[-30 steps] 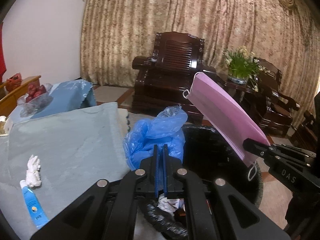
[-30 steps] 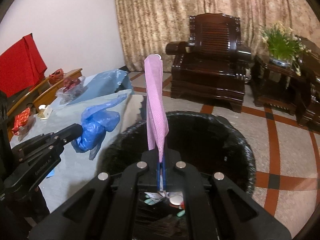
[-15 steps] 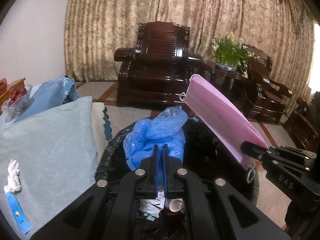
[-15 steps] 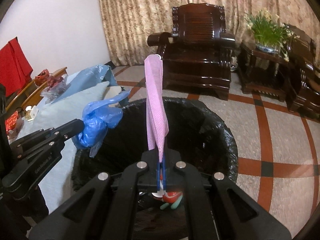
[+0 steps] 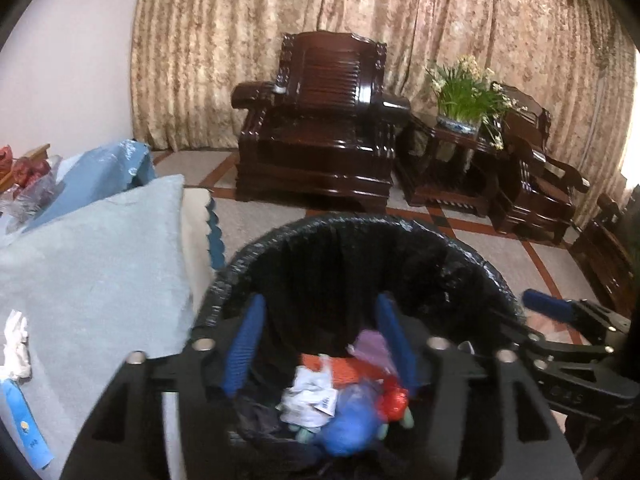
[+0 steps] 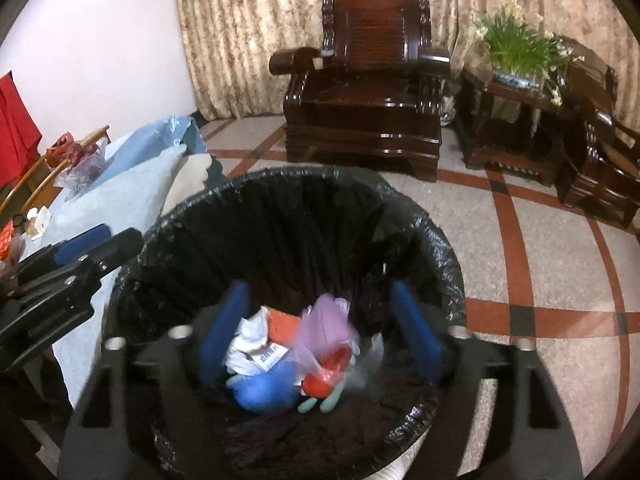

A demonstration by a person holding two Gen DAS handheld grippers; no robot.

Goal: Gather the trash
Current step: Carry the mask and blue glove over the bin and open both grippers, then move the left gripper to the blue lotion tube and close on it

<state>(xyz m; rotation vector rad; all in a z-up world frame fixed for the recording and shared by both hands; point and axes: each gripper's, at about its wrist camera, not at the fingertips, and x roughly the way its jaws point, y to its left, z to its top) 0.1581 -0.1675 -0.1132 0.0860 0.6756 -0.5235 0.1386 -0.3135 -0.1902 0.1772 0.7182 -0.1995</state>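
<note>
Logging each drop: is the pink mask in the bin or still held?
In the bin. The mask lies on the trash inside the bin, and the right gripper, whose jaws have just opened, holds nothing.

Beige patterned curtains (image 5: 360, 20), dark wooden armchair (image 6: 368, 92), potted plant (image 6: 516, 48), red-striped tiled floor (image 6: 540, 264)

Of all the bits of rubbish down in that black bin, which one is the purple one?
The pink-purple face mask, lying on top of the pile. Beside it lie a blue plastic bag, white crumpled paper and a red scrap.
</note>
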